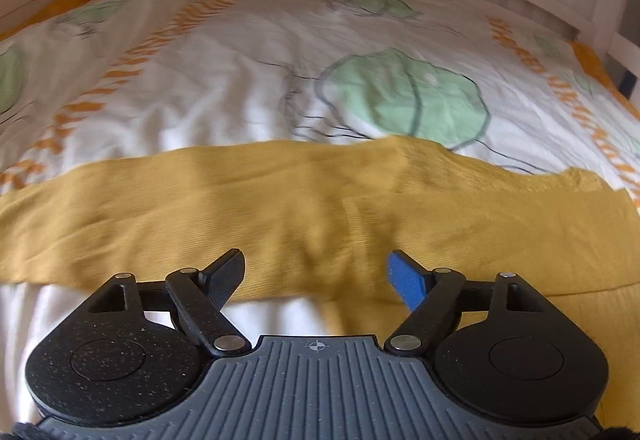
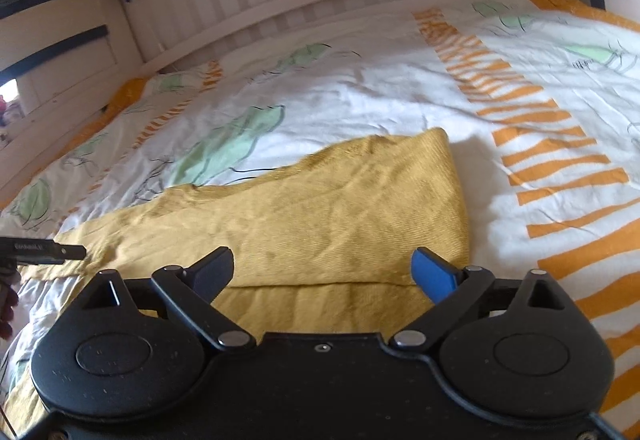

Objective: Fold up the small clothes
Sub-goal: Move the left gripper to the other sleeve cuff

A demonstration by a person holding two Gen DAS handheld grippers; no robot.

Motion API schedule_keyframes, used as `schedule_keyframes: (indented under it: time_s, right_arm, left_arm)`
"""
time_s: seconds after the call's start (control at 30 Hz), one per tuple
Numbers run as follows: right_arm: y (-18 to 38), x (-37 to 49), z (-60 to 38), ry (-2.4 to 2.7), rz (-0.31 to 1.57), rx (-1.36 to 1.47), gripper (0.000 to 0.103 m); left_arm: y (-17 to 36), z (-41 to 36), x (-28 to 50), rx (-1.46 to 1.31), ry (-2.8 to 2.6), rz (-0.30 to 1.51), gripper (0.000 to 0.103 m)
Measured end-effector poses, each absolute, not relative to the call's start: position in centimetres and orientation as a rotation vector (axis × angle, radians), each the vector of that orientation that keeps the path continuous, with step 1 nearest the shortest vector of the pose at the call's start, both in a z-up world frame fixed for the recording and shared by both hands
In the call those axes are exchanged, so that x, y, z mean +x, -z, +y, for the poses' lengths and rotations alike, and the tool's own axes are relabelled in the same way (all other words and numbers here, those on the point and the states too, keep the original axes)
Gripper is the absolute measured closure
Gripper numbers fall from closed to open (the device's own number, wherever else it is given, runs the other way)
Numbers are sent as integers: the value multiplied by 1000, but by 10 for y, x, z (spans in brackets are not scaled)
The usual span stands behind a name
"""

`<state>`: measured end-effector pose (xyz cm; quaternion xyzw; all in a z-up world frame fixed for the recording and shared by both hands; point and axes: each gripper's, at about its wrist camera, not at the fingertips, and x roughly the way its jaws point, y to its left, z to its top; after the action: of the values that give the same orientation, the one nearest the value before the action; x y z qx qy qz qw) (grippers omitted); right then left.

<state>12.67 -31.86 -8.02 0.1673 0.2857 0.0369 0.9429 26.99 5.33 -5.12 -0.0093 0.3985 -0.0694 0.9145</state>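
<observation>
Mustard garment point(image 1: 280, 208), near edge perhaps hidden

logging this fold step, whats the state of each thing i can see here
mustard yellow ribbed knit garment: lying on the bed, one layer folded over another, not gripped
left claw: open, over the garment, nothing between its fingers
right claw: open, over the garment's fold edge, holding nothing
white duvet with green and orange print: spread out, wrinkled
</observation>
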Motion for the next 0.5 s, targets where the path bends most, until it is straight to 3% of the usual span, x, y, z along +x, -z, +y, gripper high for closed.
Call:
schedule_keyframes:
  time_s: [0.5]
  right_arm:
    - [53, 106, -236, -223, 622, 344, 0]
  left_arm:
    - [30, 218, 244, -269, -159, 748, 22]
